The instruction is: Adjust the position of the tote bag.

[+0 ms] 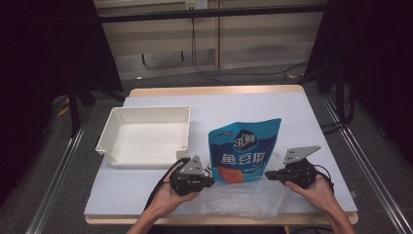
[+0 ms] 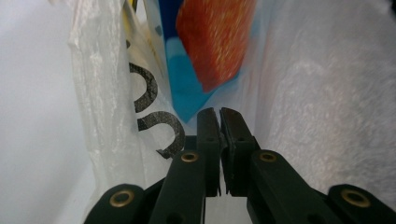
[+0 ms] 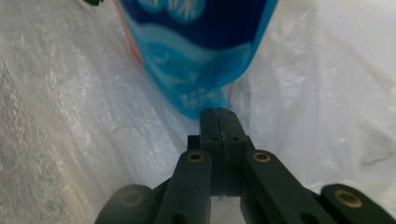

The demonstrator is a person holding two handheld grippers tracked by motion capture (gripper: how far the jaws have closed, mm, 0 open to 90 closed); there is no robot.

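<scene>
While the high view takes in both hands at the near edge of the table, with the left gripper (image 1: 210, 181) and the right gripper (image 1: 269, 174) facing each other across a standing blue snack pouch (image 1: 243, 151), the gripper views bring out the clear plastic bag (image 1: 238, 199) that reads there as a faint sheen. In the left gripper view the jaws are pinched together on the thin, crinkled film of the bag (image 2: 112, 93), the glossy pouch (image 2: 205, 51) just ahead. In the right gripper view the jaws are pressed together on the film (image 3: 84, 121), the pouch (image 3: 196, 51) right beyond their tips. A shallow white tray (image 1: 146, 134) lies beyond the left gripper
</scene>
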